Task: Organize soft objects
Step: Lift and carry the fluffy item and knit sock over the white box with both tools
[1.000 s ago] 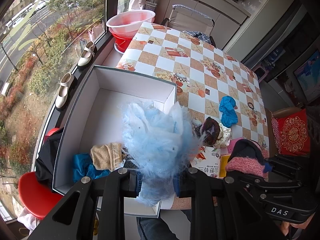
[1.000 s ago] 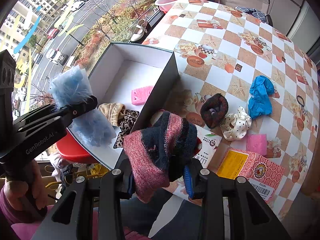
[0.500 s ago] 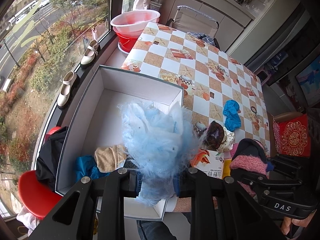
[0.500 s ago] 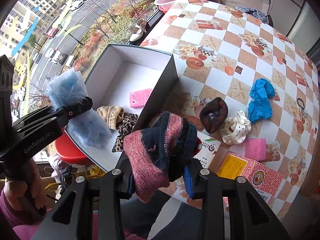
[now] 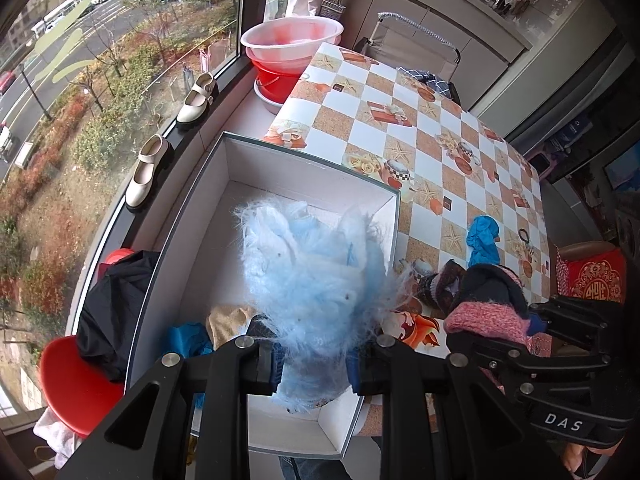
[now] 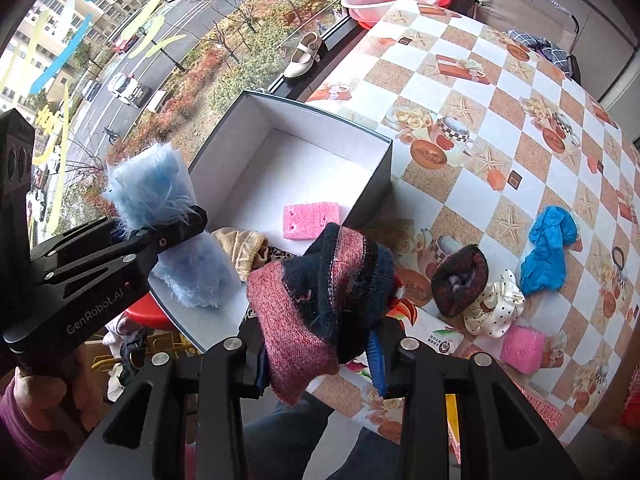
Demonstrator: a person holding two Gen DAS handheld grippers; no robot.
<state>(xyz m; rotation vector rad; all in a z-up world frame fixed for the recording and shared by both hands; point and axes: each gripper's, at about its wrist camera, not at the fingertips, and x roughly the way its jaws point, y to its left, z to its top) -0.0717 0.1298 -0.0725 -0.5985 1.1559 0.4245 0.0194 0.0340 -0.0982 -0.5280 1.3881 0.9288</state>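
A fluffy blue piece (image 5: 316, 280) is gripped by the left gripper (image 5: 314, 364) above the box (image 5: 304, 156). A knitted sock (image 6: 320, 296) is clamped in the right gripper (image 6: 320, 360). Both probably get dropped in next.

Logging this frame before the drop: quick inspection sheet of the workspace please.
Surface: table under a checkered patterned cloth; white open box at its window-side edge.
Job's things: pink sponge, beige cloth in the box; blue cloth, dark knit piece, dotted scrunchie, second pink sponge on the table.
Clutter: printed packets at the near edge.
Grippers: left gripper shut on fluffy blue item; right gripper shut on pink-navy knit sock.
Cables: nothing seen.
Surroundings: window, shoes on the sill, basins.
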